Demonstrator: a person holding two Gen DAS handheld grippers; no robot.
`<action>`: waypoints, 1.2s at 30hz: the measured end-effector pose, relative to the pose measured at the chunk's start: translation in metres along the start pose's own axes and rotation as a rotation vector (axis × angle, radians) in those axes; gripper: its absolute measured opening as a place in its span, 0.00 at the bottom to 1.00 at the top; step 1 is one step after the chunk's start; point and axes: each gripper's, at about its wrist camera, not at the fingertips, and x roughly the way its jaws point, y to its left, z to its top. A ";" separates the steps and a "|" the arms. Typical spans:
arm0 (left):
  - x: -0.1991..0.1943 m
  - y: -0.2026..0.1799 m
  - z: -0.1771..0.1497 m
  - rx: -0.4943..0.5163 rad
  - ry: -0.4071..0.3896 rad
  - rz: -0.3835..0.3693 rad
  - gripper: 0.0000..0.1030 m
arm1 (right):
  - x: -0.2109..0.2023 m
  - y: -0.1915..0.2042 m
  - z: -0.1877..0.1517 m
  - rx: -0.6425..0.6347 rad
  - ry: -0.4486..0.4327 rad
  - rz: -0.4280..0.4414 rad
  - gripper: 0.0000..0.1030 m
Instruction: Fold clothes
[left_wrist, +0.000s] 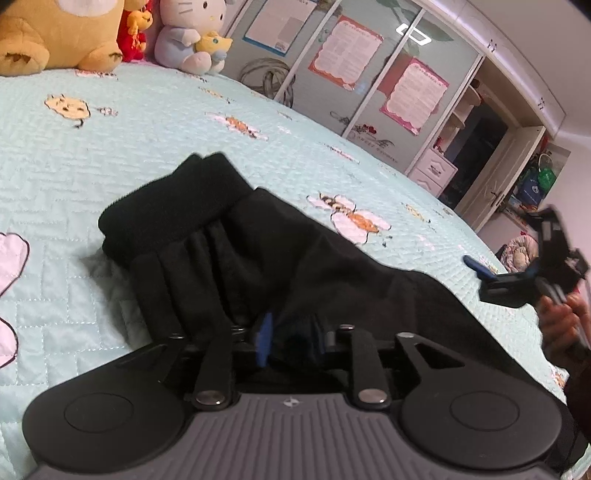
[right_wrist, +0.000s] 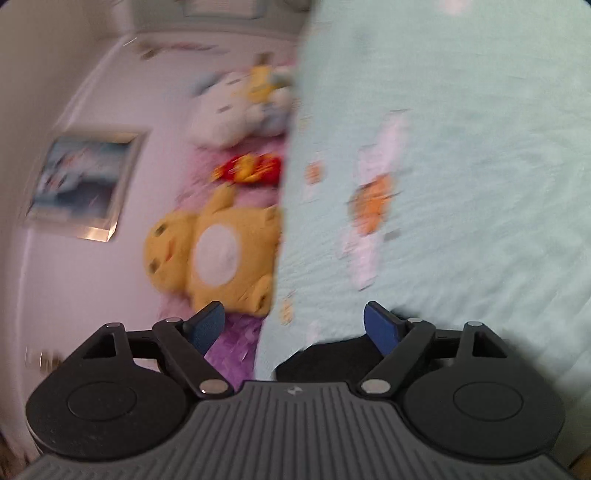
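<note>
The left tongs are clamped on the near edge of the black garment, which lies bunched on the bed and stretches ahead of them, ribbed band farthest out. The right tongs gape empty — off to the right, tilted, their view blurred. With only one edge pinched, any pull could drag the cloth askew and crumple it — or it slips free.

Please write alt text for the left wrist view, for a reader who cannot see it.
The left gripper is shut on a black garment lying on a pale green quilted bedspread. At the right edge, a hand holds the right gripper, open above the bed. Plush toys sit at the far end.
</note>
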 end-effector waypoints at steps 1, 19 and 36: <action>-0.004 -0.003 0.002 0.004 -0.018 0.003 0.30 | 0.004 0.009 -0.009 -0.024 0.027 0.021 0.80; 0.026 0.008 0.014 0.019 -0.004 0.010 0.42 | 0.062 -0.035 -0.025 0.091 -0.078 -0.114 0.76; 0.028 0.004 0.012 -0.023 0.015 0.010 0.50 | 0.156 0.062 -0.089 -0.454 0.085 -0.340 0.46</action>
